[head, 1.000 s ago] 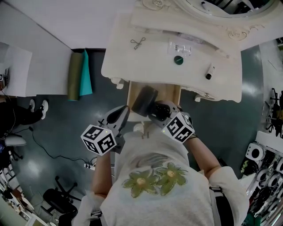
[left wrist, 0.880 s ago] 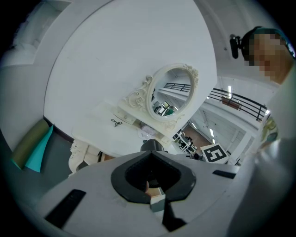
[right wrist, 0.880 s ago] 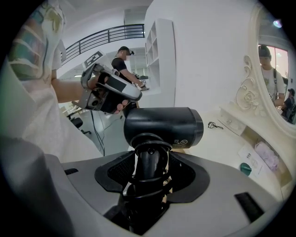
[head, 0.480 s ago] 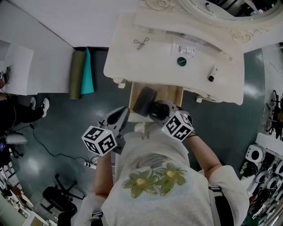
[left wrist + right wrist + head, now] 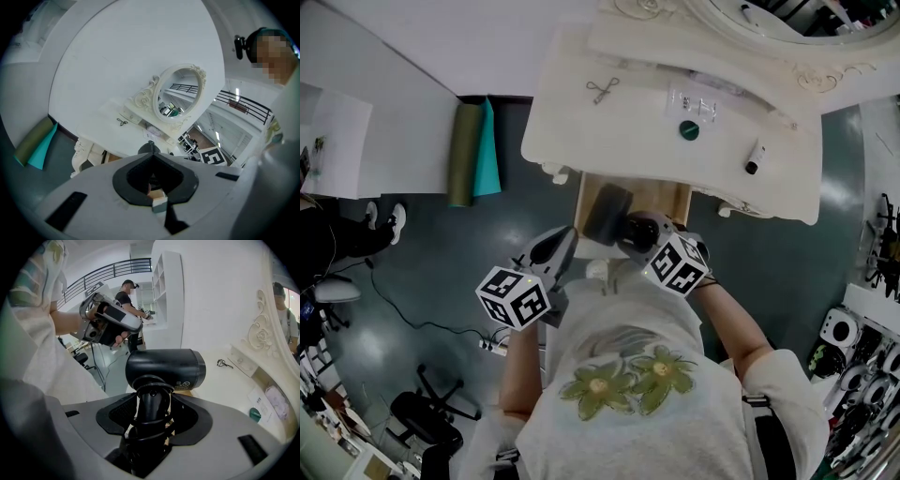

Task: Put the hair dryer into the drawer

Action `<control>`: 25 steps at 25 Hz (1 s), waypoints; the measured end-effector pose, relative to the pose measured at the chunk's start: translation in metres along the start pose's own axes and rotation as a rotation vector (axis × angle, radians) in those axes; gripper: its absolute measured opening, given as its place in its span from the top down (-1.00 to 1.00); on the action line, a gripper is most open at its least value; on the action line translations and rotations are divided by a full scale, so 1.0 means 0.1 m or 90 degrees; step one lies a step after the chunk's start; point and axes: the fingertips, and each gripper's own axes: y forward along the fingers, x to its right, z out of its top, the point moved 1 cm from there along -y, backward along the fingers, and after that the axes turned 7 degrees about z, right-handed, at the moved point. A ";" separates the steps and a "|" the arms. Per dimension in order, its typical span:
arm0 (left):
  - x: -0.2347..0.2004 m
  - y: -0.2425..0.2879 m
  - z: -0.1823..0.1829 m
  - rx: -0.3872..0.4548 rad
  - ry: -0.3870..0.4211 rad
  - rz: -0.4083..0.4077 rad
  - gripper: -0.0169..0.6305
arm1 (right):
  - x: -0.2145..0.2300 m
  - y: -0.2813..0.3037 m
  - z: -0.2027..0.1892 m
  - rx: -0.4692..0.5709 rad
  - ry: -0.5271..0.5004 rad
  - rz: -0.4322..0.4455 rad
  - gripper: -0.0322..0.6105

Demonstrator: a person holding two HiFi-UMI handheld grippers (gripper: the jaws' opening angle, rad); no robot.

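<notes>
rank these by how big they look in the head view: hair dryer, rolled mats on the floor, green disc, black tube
1. rolled mats, clearly the largest.
2. hair dryer, though it is held nearer the camera, which inflates it.
3. green disc and black tube: both tiny, too alike to rank.

in the head view the drawer shows only a strip of its wooden bottom; the hair dryer and the right gripper cover the rest. in the right gripper view the lower end of the dryer's handle sinks out of sight between the jaws. the mirror is cut off by the top edge. on the dressing table, a dark round item and a small tube-like one are too small to name.
</notes>
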 end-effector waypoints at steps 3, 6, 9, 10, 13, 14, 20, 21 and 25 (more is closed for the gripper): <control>0.00 0.00 -0.01 -0.003 -0.002 0.001 0.92 | 0.00 0.03 -0.01 -0.006 -0.007 0.005 0.22; -0.02 0.01 -0.03 -0.005 -0.005 0.003 0.92 | 0.01 0.07 -0.02 -0.009 -0.013 0.010 0.22; -0.02 0.02 -0.04 -0.007 -0.005 0.004 0.92 | 0.01 0.11 -0.03 -0.013 -0.019 0.016 0.22; -0.02 0.02 -0.04 -0.009 -0.005 0.004 0.92 | 0.01 0.12 -0.03 -0.015 -0.021 0.019 0.22; -0.03 0.03 -0.06 -0.012 -0.007 0.006 0.92 | 0.01 0.16 -0.05 -0.020 -0.027 0.025 0.22; -0.03 0.03 -0.06 -0.013 -0.007 0.007 0.92 | 0.01 0.17 -0.05 -0.021 -0.028 0.028 0.22; -0.06 0.05 -0.08 -0.019 -0.010 0.010 0.92 | 0.01 0.25 -0.08 -0.026 -0.034 0.041 0.22; -0.06 0.05 -0.08 -0.020 -0.010 0.010 0.92 | 0.01 0.26 -0.09 -0.028 -0.034 0.043 0.22; -0.08 0.08 -0.10 -0.027 -0.005 0.015 0.92 | 0.03 0.31 -0.12 -0.030 -0.031 0.048 0.22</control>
